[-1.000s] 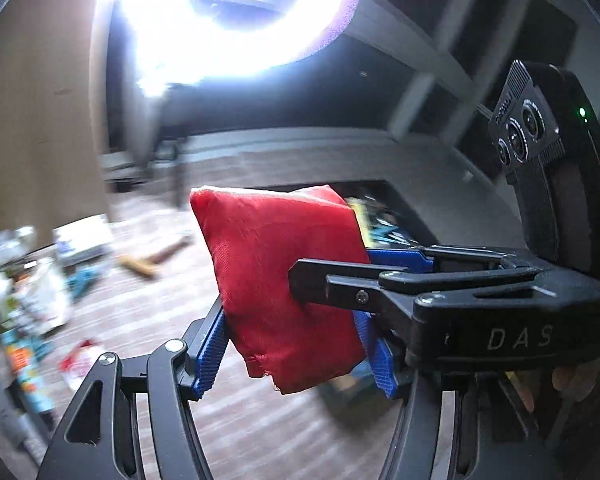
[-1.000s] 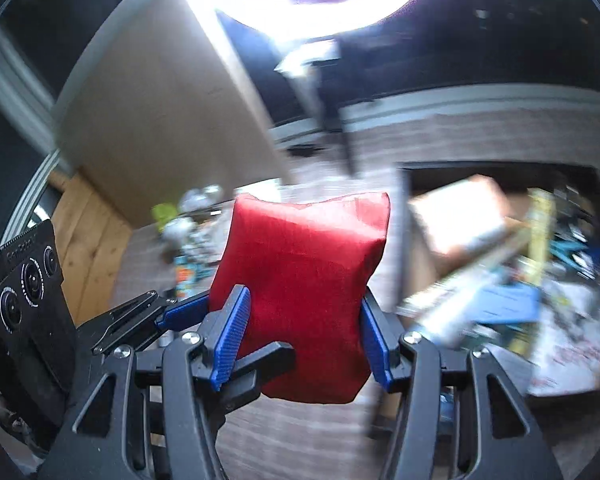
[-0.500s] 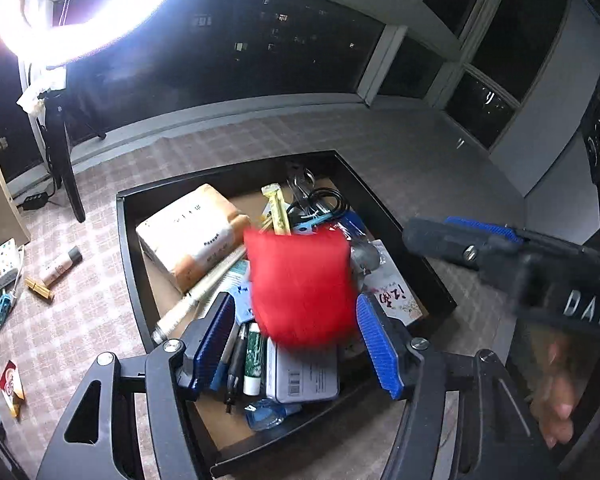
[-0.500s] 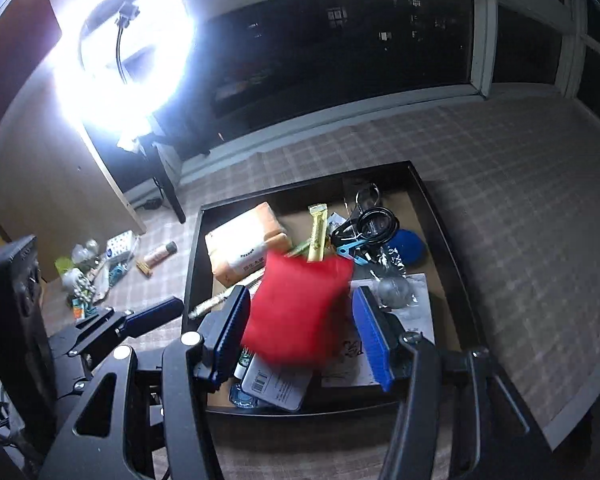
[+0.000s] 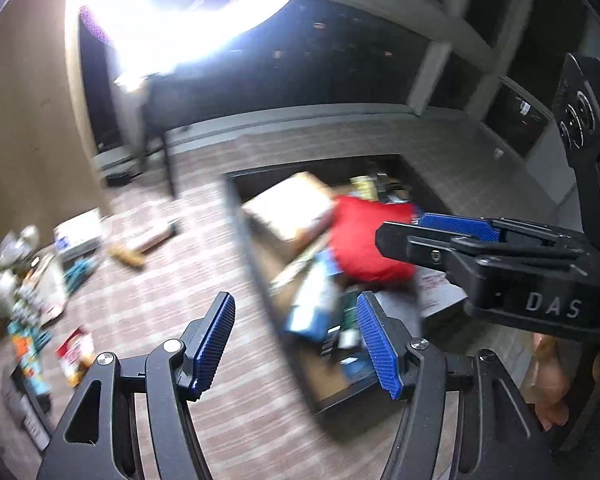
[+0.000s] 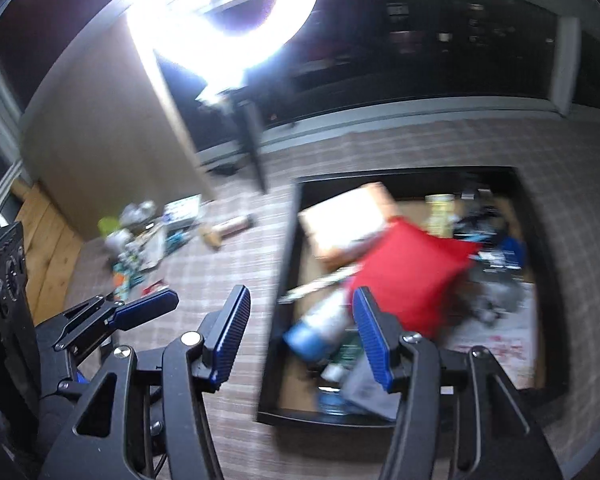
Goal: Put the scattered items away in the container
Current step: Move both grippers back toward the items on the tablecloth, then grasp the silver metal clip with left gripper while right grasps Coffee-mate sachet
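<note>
Nearest: left gripper (image 5: 296,346), jaws apart, nothing between the blue pads. It hangs over the black tray's near-left wall (heavy motion blur, so read edges loosely). Right gripper (image 6: 300,340) is the same story: jaws apart, empty, straddling that wall in its own view. In the left view the right gripper crosses in from the right side, one of its fingers in front of the red pouch; no contact that I can make out.

Next out: black tray (image 6: 286,256), already well stocked. Red pouch (image 6: 414,276) lies inside it, tilted, on top of the clutter and against the tan box (image 6: 348,216). A blue-capped bottle (image 6: 320,326) sits just below the pouch, near the front wall. Other contents are too smeared to name.

Farther, on the checked cloth (image 5: 148,304) left of the tray: a tube-like thing (image 6: 228,228) lying loose, then a pile of small packets and bits (image 5: 32,292) toward the far-left edge, well apart from the tray.

Back: ring light (image 6: 224,12), blown out, and dark windows.

My read: the pouch is done, and this is the gap between drop-off and the next pick. The next move calls for swinging one gripper left to the loose stuff; the tube is the nearest candidate. Line the open jaws across its short axis, since it looks likely to roll.
</note>
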